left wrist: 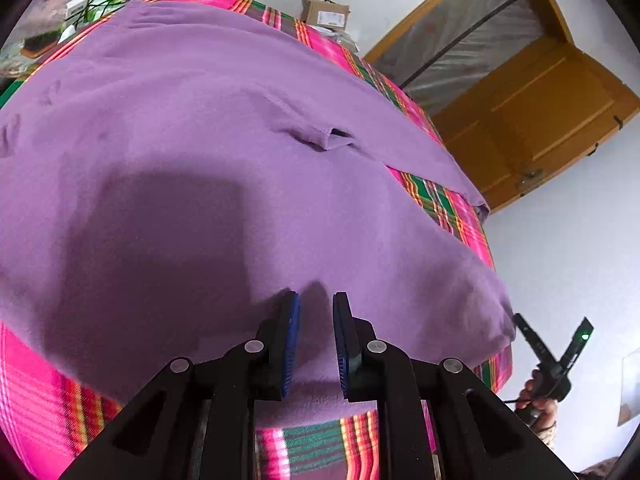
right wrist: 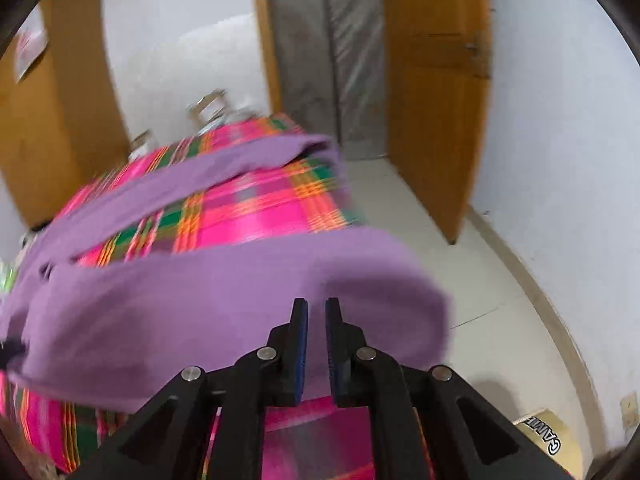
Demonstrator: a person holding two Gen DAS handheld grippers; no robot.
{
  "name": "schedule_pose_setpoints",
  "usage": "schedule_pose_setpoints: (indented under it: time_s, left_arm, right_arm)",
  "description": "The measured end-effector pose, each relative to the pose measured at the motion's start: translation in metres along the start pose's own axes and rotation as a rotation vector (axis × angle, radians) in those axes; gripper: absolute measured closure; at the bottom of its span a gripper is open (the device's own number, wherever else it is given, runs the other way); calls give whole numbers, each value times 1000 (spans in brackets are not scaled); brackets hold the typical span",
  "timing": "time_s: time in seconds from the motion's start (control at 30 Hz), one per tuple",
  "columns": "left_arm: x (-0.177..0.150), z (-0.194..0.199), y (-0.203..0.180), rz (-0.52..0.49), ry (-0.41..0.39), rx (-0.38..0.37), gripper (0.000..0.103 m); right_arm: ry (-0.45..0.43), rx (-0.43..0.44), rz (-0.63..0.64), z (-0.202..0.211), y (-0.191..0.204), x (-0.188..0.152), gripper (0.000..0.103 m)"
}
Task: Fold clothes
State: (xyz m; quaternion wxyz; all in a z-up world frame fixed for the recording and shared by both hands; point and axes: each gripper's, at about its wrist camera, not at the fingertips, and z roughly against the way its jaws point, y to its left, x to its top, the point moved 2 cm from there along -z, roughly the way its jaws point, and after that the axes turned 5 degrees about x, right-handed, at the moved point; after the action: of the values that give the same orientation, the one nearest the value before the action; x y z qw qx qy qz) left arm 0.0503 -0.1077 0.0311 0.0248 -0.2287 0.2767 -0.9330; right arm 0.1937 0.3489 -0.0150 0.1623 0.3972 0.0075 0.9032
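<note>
A white-walled room with wooden doors (left wrist: 532,120) is surrounding a table (left wrist: 36,412) that is wearing a pink plaid cover. The purple garment (left wrist: 200,140) is lying spread flat across it, one sleeve reaching toward 2 o'clock in the right wrist view. Judged soft, light and fleecy, it is likely draping and sagging when lifted; hems and sleeve cuffs are looking like the soundest grip points. Left tongs (left wrist: 316,308) are standing narrowly parted over the near hem, gripping nothing. Right tongs (right wrist: 316,312) are likewise slightly parted and empty.
</note>
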Motion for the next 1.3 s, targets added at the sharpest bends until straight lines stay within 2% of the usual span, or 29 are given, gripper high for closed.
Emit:
schedule_pose_setpoints:
  time_s: [0.1,0.23,0.4,0.53,0.7,0.8,1.0,1.1,1.3]
  left_arm:
    - [-3,3,4,4,-4,-5,86]
    - [-11,11,14,17,-16,-21,86]
    - [-22,33,39,69,-55,-11,86]
    - [-22,51,62,119,-96,27,86]
    - [-16,75,97,204,-159,106,86]
    - [-13,88,120,277,-202,172,85]
    - [-6,115,164,404,-257,255,84]
    - [2,129,176,462,-298,223,83]
    - [35,139,163,392,-353,236,83]
  right_arm:
    - [49,-2,-4,-10,5,-11,94]
    - [50,-9,-11,-11,7,-11,88]
    - [39,32,33,-12,37,-1,86]
    - [42,117,123,-17,80,4,86]
    - [75,263,258,-24,146,-2,86]
    - [115,352,333,-33,182,-6,86]
    - [189,499,467,-37,246,-24,86]
    - [211,538,514,-37,269,-30,86]
    - [236,607,589,-40,310,-36,86]
